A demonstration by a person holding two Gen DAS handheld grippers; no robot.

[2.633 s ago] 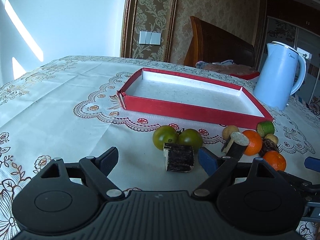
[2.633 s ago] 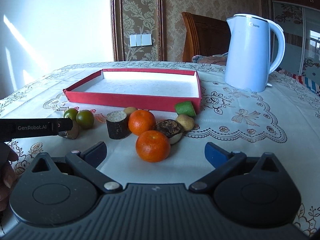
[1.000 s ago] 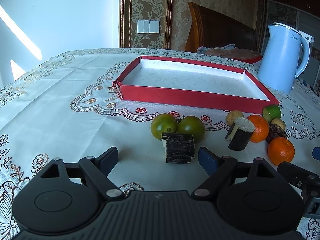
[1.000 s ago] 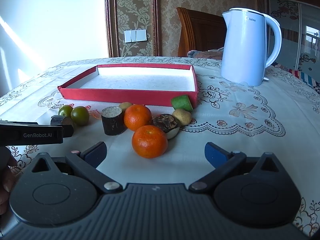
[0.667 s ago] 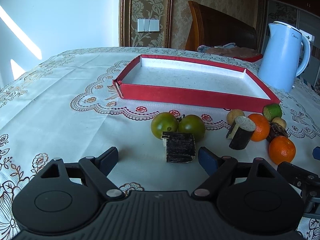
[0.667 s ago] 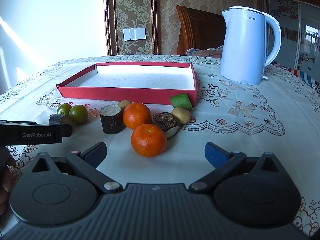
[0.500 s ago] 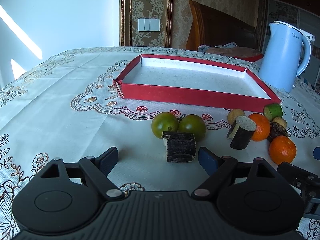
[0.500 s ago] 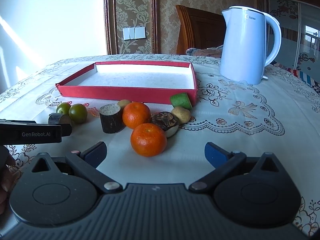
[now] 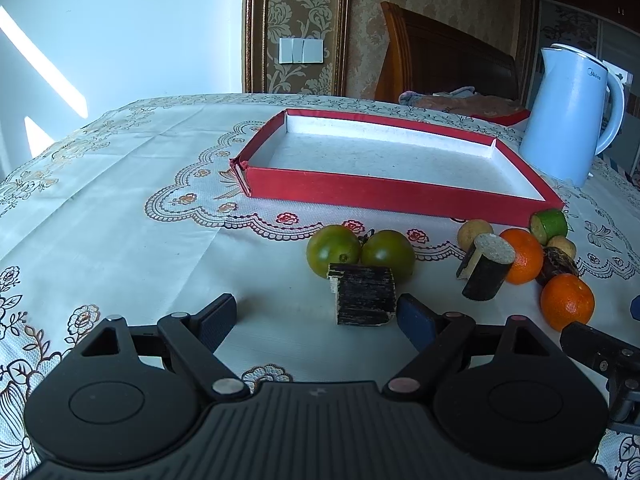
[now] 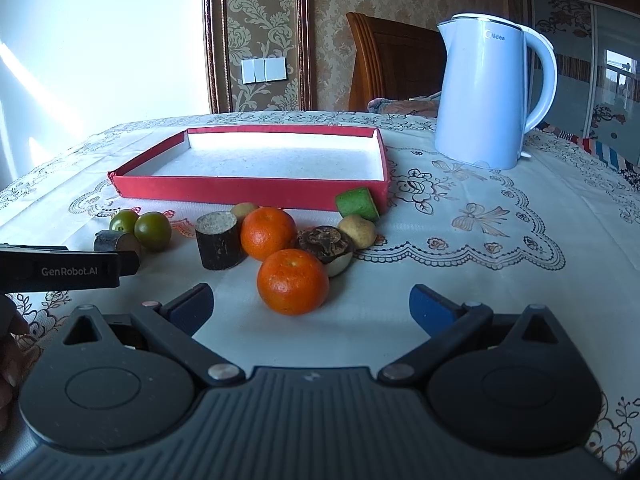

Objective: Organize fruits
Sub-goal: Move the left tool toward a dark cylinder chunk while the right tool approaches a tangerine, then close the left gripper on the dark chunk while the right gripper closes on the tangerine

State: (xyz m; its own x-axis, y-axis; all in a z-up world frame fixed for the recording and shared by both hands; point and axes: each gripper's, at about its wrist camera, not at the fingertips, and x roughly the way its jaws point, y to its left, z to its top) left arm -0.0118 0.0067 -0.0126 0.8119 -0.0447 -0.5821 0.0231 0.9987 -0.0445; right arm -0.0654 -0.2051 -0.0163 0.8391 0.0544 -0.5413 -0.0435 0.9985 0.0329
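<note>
Both pairs of jaws stood spread with nothing between them: the left gripper (image 9: 316,314) faced a dark bark-covered log piece (image 9: 363,294) lying just ahead of its right finger, and the right gripper (image 10: 311,304) faced the nearer orange (image 10: 293,281), which sat in the gap ahead of its fingers without touching them. Bare cloth lay open on the worktop (image 9: 120,216) to the left of the fruit and, in the right view, to the right of it up to the white kettle (image 10: 488,96). The red tray (image 10: 248,190) stood behind the fruit, its near wall close to the green cut piece (image 10: 357,204) and a small yellow fruit (image 10: 244,209). Compared with half a second before, hardly anything had shifted; both grippers sat almost where they were. Two green tomatoes (image 9: 360,249) rested side by side behind the log piece. To their right clustered an upright log stub (image 9: 484,266), a second orange (image 10: 268,233), a brown dried fruit (image 10: 326,245) and a pale potato-like piece (image 10: 357,231), close together.
</note>
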